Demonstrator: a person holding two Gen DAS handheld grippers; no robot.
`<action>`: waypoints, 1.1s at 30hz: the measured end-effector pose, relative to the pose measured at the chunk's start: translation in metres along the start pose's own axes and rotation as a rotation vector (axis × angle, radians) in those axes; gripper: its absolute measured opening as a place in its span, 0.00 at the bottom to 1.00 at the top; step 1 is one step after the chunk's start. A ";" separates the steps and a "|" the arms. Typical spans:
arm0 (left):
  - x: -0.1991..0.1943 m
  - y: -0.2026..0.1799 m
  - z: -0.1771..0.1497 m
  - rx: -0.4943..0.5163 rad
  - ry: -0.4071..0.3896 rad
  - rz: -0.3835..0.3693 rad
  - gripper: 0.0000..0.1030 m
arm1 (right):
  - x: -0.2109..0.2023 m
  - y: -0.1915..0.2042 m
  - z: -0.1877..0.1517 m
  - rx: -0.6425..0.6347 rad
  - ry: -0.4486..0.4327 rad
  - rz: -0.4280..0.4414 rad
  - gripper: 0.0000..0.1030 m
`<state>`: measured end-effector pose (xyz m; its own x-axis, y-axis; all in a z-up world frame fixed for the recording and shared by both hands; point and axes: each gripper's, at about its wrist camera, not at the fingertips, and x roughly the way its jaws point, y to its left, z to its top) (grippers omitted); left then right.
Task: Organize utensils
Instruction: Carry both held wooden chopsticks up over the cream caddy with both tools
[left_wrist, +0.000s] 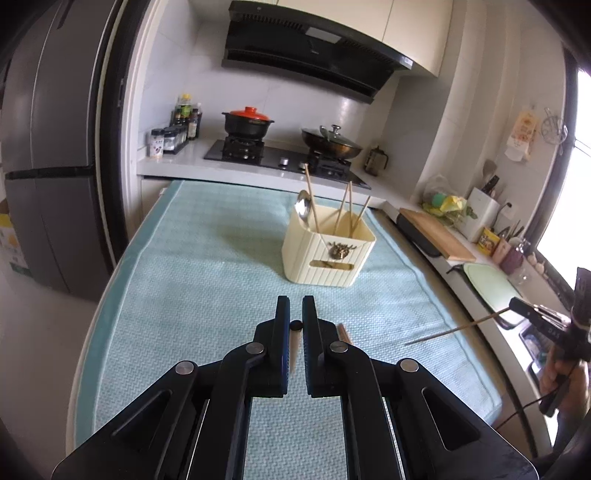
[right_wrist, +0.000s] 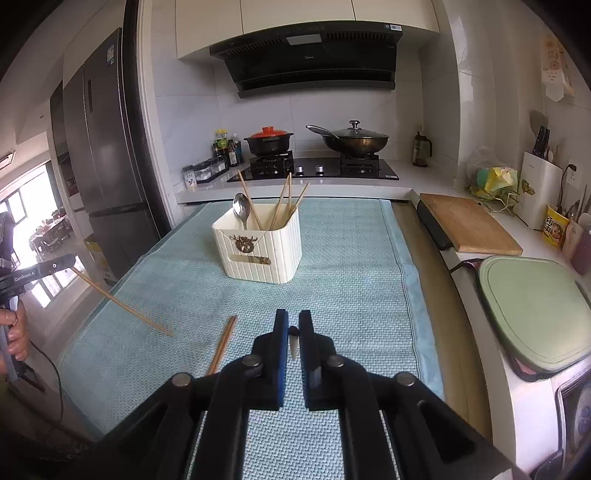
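A cream utensil holder (left_wrist: 328, 247) (right_wrist: 260, 245) stands on the light blue mat (left_wrist: 207, 280) (right_wrist: 347, 266), holding a metal spoon (left_wrist: 303, 206) (right_wrist: 242, 210) and several wooden chopsticks (left_wrist: 347, 206) (right_wrist: 284, 201). My left gripper (left_wrist: 295, 325) is shut on a chopstick (right_wrist: 122, 302), seen end-on between its fingers; the right wrist view shows that stick slanting down to the mat. My right gripper (right_wrist: 293, 330) is shut on a chopstick (left_wrist: 454, 328), its tip touching the mat in the left wrist view. A pair of brown chopsticks (right_wrist: 221, 345) (left_wrist: 345, 334) lies on the mat between the grippers.
Behind the mat is a hob (right_wrist: 314, 171) with a red-lidded pot (right_wrist: 269, 140) and a wok (right_wrist: 351, 140). A fridge (left_wrist: 48, 155) stands at the left. On the right counter lie a wooden cutting board (right_wrist: 469, 225) and a green board (right_wrist: 535, 310).
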<state>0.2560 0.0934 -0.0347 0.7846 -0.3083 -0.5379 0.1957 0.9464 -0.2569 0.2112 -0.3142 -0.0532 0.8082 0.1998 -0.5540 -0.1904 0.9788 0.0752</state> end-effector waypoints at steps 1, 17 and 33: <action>-0.001 -0.003 0.003 0.008 -0.001 -0.003 0.04 | -0.001 0.001 0.002 -0.004 -0.005 0.002 0.06; -0.019 -0.043 0.068 0.086 -0.049 -0.098 0.04 | -0.018 0.017 0.049 -0.025 -0.080 0.083 0.06; 0.009 -0.064 0.179 0.115 -0.122 -0.149 0.04 | -0.016 0.033 0.136 -0.126 -0.216 0.086 0.06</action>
<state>0.3559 0.0472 0.1208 0.8060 -0.4378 -0.3984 0.3746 0.8983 -0.2295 0.2672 -0.2796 0.0708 0.8837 0.2999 -0.3593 -0.3201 0.9474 0.0033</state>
